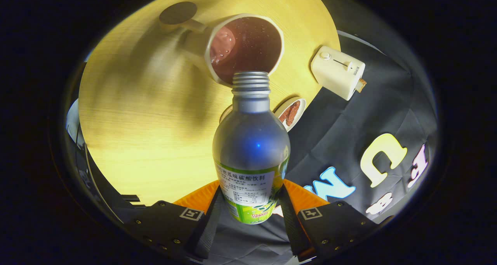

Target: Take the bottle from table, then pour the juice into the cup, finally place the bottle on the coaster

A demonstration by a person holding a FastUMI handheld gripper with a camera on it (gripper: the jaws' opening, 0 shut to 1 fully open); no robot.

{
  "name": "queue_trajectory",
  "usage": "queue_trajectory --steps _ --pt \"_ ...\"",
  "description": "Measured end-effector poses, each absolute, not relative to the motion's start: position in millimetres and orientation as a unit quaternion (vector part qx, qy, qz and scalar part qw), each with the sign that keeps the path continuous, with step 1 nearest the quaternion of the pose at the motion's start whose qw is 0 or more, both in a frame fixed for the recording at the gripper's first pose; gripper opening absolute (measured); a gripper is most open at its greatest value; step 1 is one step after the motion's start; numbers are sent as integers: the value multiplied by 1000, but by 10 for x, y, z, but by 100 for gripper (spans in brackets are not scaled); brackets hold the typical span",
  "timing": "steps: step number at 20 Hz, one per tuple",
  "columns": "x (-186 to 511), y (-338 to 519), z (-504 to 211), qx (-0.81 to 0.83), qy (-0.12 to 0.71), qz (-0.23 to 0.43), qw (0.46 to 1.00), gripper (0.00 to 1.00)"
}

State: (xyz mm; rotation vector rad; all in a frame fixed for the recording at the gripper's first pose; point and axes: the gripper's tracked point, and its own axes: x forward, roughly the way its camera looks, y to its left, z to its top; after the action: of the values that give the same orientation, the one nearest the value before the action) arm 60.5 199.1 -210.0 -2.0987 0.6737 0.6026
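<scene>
The aluminium drink bottle (251,140) is clamped between the gripper (250,208) fingers, its open mouth tipped at the rim of the cup (242,47) — pouring seemingly underway; next, the dark coaster (178,12) beyond the cup must be reached.

Colours on the round table

Silver bottle (251,140) with green-and-white label; cream cup (243,47) holding dark red juice; pale yellow wood-grain table (136,113); cream toaster (337,71); dark round coaster (178,13).

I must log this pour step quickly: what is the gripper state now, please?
Gripper: closed on the bottle, both fingers pressing its sides, its open neck tipped over the cup.
</scene>
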Motion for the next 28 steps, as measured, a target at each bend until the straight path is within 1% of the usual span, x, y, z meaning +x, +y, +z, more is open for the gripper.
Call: queue_trajectory --steps 6,11,16,20,28 --pt "508 1954 -2289 -793 285 261 472 76" --pt "375 1869 -2486 -722 317 281 546 76" --pt "267 1816 -2666 -680 328 297 585 76" --pt "187 1820 -2807 -611 348 310 640 76" --pt "93 1852 -2923 -470 376 332 726 76"
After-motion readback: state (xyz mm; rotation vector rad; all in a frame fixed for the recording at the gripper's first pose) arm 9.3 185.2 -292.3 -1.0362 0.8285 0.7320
